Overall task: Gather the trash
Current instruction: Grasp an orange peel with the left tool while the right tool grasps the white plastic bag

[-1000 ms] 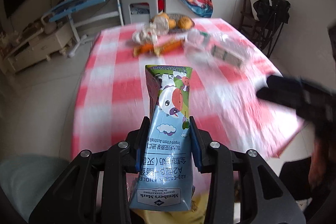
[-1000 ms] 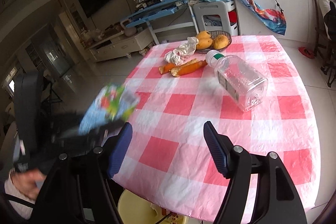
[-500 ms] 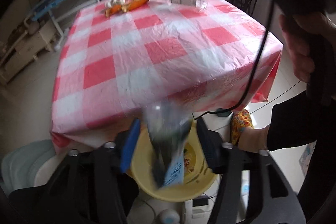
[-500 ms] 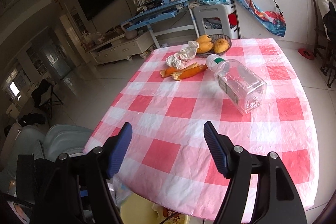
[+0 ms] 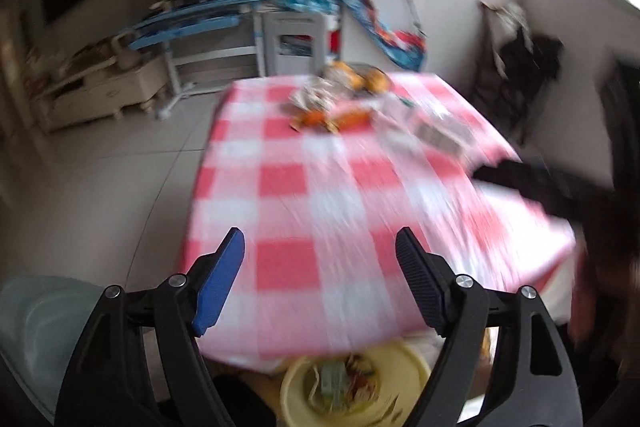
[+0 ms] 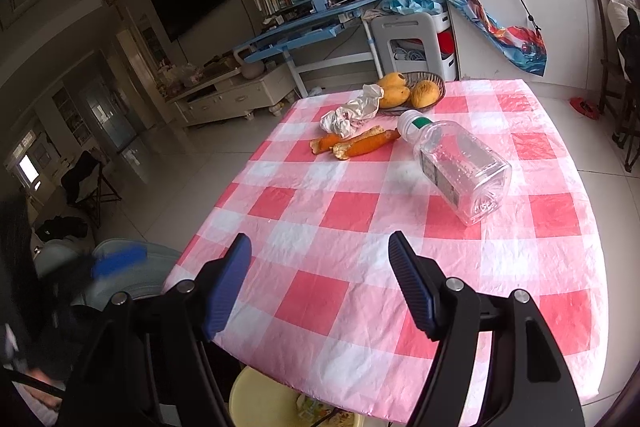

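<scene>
Opening over the near table edge, the left gripper [image 5: 320, 281] is seen with nothing between its jaws; the right gripper [image 6: 320, 283] is likewise held spread and empty above the checked tablecloth [image 6: 360, 211]. Below the table edge, a yellow bin [image 5: 356, 387] is seen with wrappers in it. Farther out, a clear plastic bottle [image 6: 460, 163] is laid on its side, long axis running away from the grippers, its white cap pointed toward the fruit basket [image 6: 416, 91]. Orange peels [image 6: 356, 145] and crumpled foil [image 6: 352, 111] are found left of the cap, near the basket of mangoes.
</scene>
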Demonstrator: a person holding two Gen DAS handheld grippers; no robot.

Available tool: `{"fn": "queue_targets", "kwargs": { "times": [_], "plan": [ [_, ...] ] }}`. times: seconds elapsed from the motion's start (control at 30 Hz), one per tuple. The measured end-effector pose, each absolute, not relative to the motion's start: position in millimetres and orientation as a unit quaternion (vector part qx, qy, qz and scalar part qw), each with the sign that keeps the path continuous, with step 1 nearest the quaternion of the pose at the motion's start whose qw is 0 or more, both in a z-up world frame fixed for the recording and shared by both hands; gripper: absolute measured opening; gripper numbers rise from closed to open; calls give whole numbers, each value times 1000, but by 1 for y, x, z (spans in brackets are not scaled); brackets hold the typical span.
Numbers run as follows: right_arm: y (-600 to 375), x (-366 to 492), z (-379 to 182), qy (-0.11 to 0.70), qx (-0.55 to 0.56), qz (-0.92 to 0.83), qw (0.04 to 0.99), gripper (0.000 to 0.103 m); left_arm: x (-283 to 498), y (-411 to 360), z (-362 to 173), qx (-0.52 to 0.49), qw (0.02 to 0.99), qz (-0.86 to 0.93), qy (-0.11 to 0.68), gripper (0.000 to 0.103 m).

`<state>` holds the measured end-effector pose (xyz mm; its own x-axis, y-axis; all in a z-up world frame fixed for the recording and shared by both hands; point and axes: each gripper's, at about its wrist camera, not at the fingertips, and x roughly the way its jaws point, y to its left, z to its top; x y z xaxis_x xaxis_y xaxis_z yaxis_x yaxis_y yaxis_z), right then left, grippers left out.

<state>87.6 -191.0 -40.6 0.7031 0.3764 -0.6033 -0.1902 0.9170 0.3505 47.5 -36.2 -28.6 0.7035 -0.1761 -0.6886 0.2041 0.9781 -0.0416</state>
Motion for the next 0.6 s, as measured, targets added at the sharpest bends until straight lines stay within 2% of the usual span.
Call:
{"fn": "queue_targets", "kwargs": {
  "times": [0.33,0.6],
  "plan": [
    [-173,102,-59,379,125,160,903,68,165,-25,-54,-34,912,-54,406,75],
    [-161,123,-71,397,121,164,895,68,244,-57,-76,-1,906,-59,419,75]
  ]
}}
